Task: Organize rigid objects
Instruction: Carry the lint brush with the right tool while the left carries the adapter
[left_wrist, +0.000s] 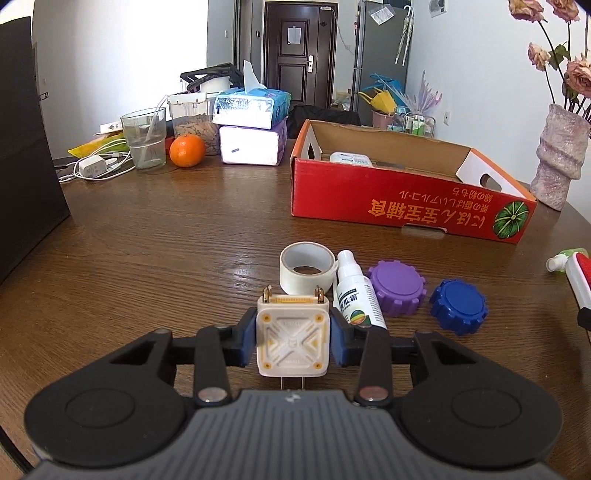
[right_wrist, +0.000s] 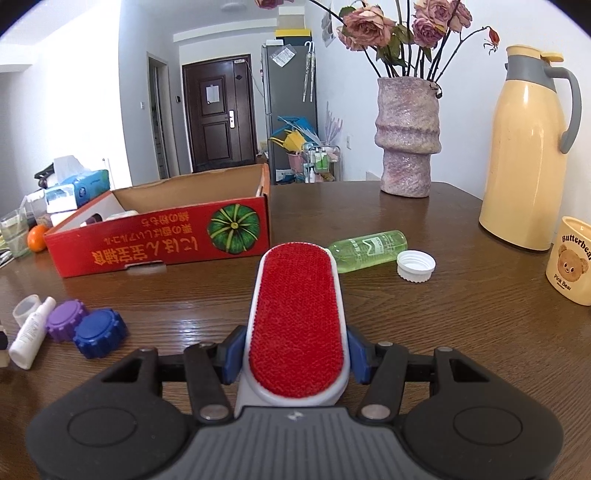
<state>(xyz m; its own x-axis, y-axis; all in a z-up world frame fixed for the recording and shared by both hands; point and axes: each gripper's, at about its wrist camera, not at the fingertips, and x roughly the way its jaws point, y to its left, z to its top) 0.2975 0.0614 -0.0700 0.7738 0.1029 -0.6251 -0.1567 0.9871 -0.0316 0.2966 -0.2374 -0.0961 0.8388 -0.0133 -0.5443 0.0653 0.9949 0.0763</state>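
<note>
My left gripper (left_wrist: 293, 341) is shut on a cream square plug adapter (left_wrist: 291, 338) with gold prongs, its blue pads pressing both sides. Just beyond it lie a roll of white tape (left_wrist: 306, 267), a small white spray bottle (left_wrist: 356, 291), a purple gear-shaped lid (left_wrist: 397, 286) and a blue gear-shaped lid (left_wrist: 458, 304). My right gripper (right_wrist: 295, 356) is shut on a red lint brush (right_wrist: 297, 321) with a white frame. The red cardboard box (left_wrist: 406, 199) stands open behind them, with a white item inside.
A green bottle (right_wrist: 365, 249) lies beside a white cap (right_wrist: 415, 266) right of the box (right_wrist: 159, 236). A pink vase (right_wrist: 406, 136), a yellow thermos (right_wrist: 528, 155) and a bear mug (right_wrist: 570, 262) stand at the right. Tissue packs (left_wrist: 251, 125), an orange (left_wrist: 186, 149) and a glass (left_wrist: 144, 136) sit far left.
</note>
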